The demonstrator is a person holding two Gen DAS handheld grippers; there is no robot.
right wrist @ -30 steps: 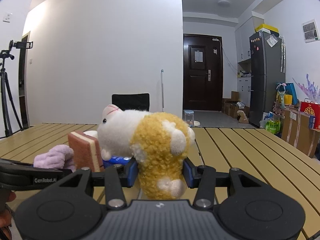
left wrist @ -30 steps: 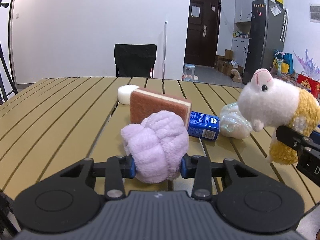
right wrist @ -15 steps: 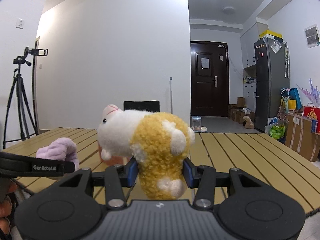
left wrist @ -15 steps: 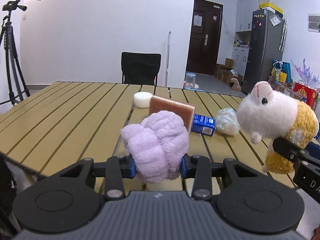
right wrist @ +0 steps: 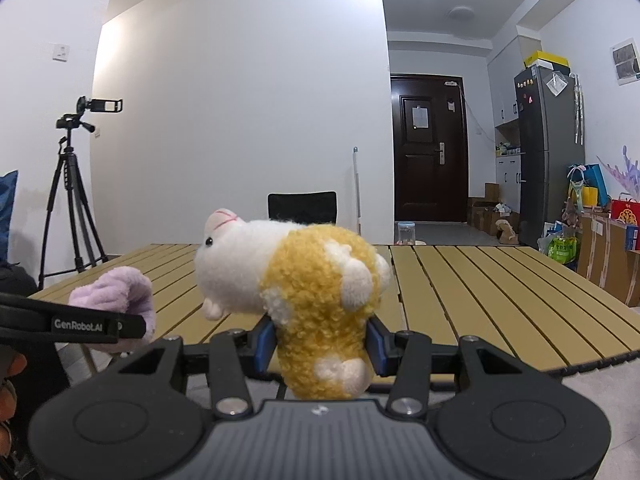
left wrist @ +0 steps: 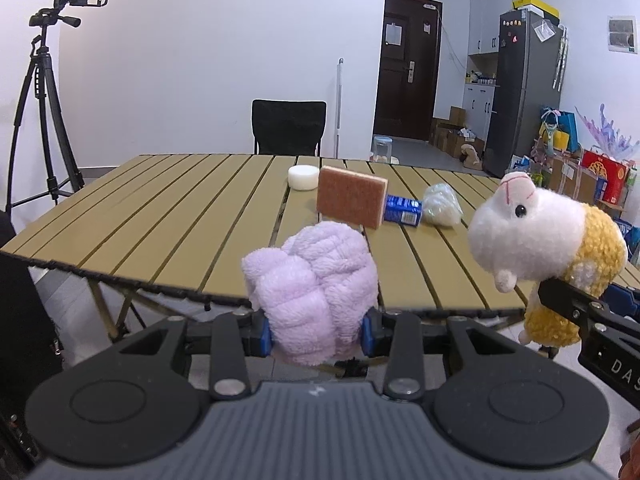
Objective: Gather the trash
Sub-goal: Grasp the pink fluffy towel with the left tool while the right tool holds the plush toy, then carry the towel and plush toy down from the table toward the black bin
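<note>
Left gripper: closed on a bundled lilac fleece cloth, which is pinched between the blue pads; the bundle is held off the table, just in front of the near edge.
Right gripper: closed on a plush sheep toy, clamped at the yellow curly body; the white head is turned to the left, and the toy is clear of the tabletop.
Slatted table: tan, seen from beyond its near edge in both views; four loose items are left on it.
Scouring sponge: brown pad with a pale backing, stood on edge near the table's middle.
Blue carton: small, laid on its side, just beside the sponge and partly hidden behind it.
Clear plastic wrap: a crumpled wad, just beside the carton.
White round item: a low disc behind the sponge; its kind cannot be told.
Trash receptacle: none is seen in either view.
Done so far: two soft items are judged lifted from the table, one in each gripper; neither is yet deposited.
Left to do: both held items are to be dropped wherever the trash is gathered; the sponge, carton, wrap and disc are yet to be collected.
Progress estimate: judged early to middle, four of six visible items being untouched.
Surroundings: a black chair at the far side, a camera tripod to the left, a dark door and a fridge beyond.
</note>
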